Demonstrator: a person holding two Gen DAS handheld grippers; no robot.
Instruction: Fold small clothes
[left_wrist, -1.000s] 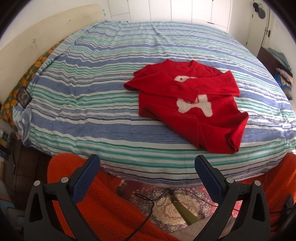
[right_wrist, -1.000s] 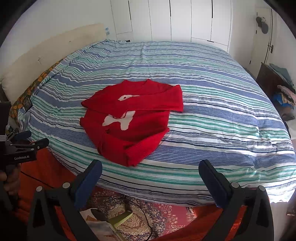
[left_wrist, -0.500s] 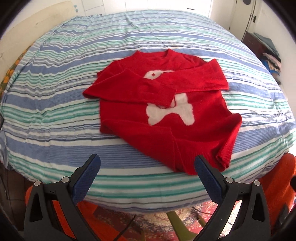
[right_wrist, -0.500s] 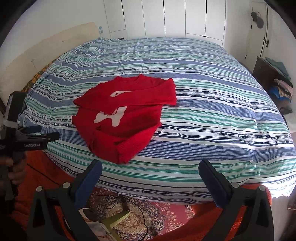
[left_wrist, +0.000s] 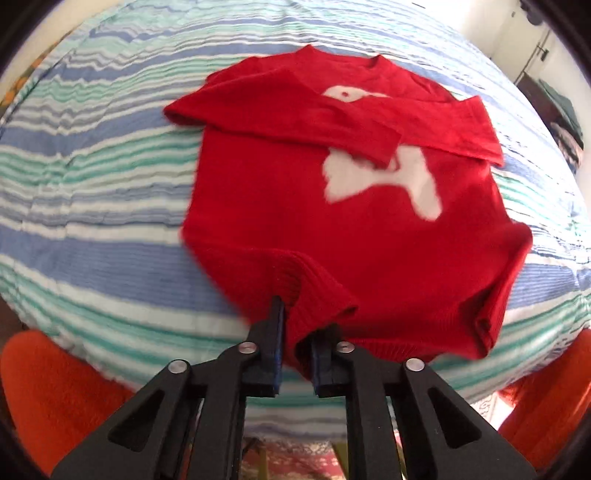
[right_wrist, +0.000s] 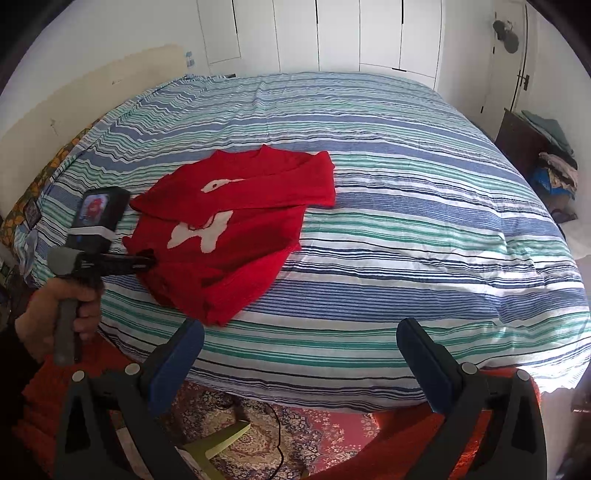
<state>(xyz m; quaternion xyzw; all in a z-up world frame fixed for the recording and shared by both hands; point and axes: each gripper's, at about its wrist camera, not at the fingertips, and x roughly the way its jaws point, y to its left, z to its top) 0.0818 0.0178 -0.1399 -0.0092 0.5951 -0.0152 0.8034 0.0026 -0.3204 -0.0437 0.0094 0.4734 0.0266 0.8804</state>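
Note:
A small red sweater (left_wrist: 295, 206) with a white bone-shaped patch lies on the striped bed (left_wrist: 92, 184), both sleeves folded across its chest. My left gripper (left_wrist: 299, 321) points steeply down at the near hem; its jaws are closing with a bunched fold of the ribbed hem between the pads. In the right wrist view the same sweater (right_wrist: 240, 254) sits left of centre, the left gripper (right_wrist: 144, 262) at its left hem, held by a hand (right_wrist: 55, 306). My right gripper (right_wrist: 301, 332) hangs open over the bed's near edge, nothing between its fingers.
The striped bedspread (right_wrist: 406, 184) fills most of both views. A patterned rug (right_wrist: 295, 424) and orange blanket (left_wrist: 55, 387) lie on the floor below the bed edge. A dark cabinet with piled clothes (right_wrist: 546, 155) stands at the right, white wardrobe doors (right_wrist: 332, 33) behind.
The left gripper came down and forward from beyond the bed edge to the sweater's near hem, and its wide-open jaws closed on the hem. The right gripper drifted slightly nearer the bed, still open.

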